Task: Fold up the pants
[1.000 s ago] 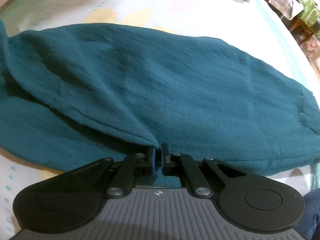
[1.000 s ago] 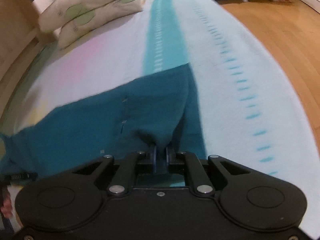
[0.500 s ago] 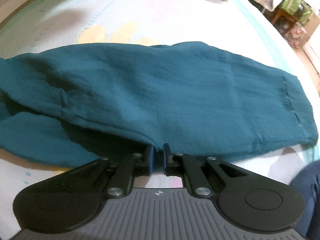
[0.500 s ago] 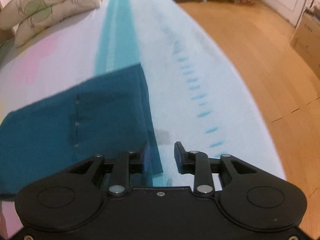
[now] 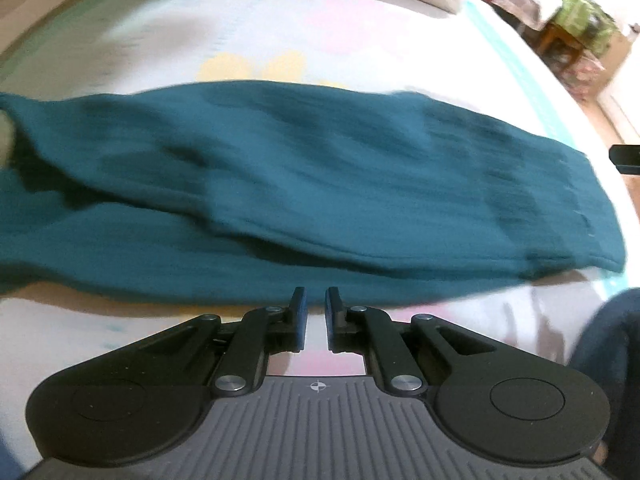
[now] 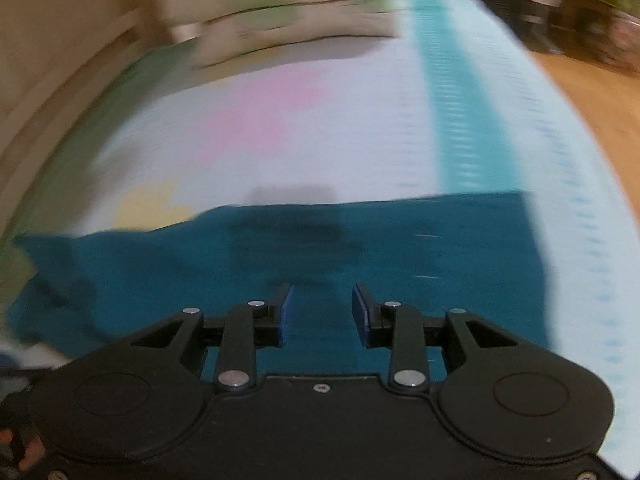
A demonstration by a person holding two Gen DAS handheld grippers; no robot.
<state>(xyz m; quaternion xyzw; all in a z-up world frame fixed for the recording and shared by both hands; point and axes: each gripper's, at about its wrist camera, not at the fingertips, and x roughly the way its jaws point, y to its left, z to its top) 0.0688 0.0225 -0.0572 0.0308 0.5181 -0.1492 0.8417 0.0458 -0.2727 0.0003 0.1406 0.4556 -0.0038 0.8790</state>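
The teal pants lie lengthwise across the bed, one leg folded over the other, with the hem end at the right. My left gripper hovers at the near edge of the pants. Its jaws are almost together, only bed sheet shows through the narrow slit, and no cloth is clamped. In the right wrist view the pants spread under my right gripper, which is open above the cloth with nothing between its fingers. Both views are blurred by motion.
The bed sheet is white with pink and yellow patches and a turquoise stripe. Pillows are stacked at the head. Wooden floor runs along the bed's right side. A person's dark blue leg is at the near right.
The left gripper let the pants' edge slip out and drew back and up. The right gripper opened, dropped the hem corner and swung left over the pants.
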